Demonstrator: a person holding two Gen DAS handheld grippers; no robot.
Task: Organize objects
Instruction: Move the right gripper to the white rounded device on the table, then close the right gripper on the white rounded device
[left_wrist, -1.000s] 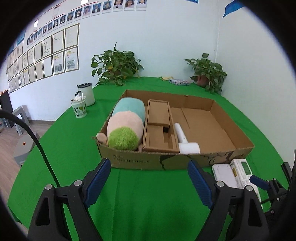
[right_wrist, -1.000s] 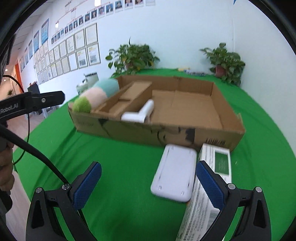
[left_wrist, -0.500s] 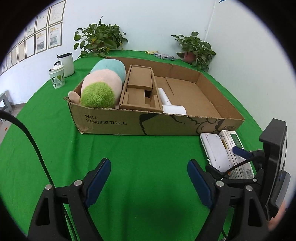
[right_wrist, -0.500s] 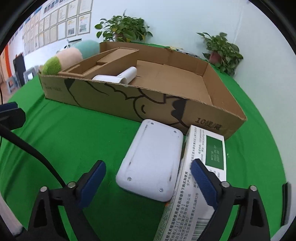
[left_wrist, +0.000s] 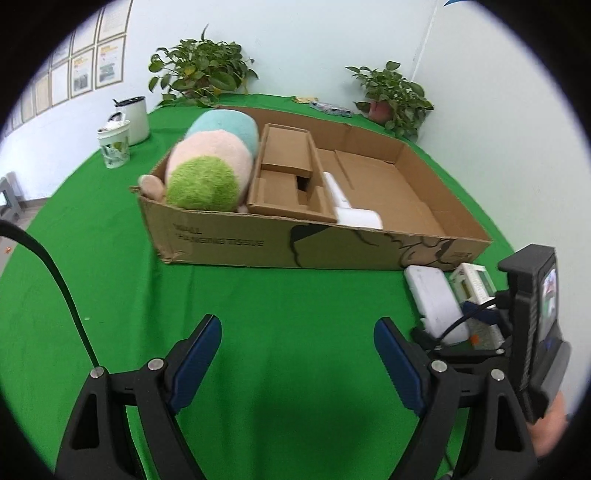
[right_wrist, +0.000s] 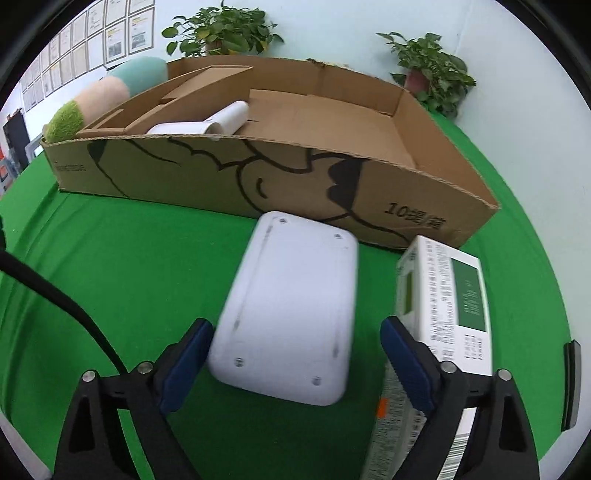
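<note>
A shallow cardboard box (left_wrist: 229, 242) (right_wrist: 207, 177) lies on the green table. It holds a plush toy (left_wrist: 210, 162) (right_wrist: 92, 103), a cardboard insert (left_wrist: 288, 177) and a white roll-shaped object (left_wrist: 351, 206) (right_wrist: 218, 122). A white flat device (right_wrist: 291, 310) (left_wrist: 434, 299) lies in front of the box, next to a white and green carton (right_wrist: 450, 306) (left_wrist: 476, 284). My right gripper (right_wrist: 295, 362) is open with its fingers on either side of the white device's near end. My left gripper (left_wrist: 297, 354) is open and empty over bare cloth.
Two potted plants (left_wrist: 201, 72) (left_wrist: 391, 92) stand at the table's far edge. A white container (left_wrist: 135, 114) and a patterned cup (left_wrist: 114, 144) stand at the far left. The right gripper's body (left_wrist: 532, 325) shows at the right of the left wrist view.
My right gripper has moved forward and down, so its open fingers now flank the white device. My left gripper shifted its view slightly; it stays open.
</note>
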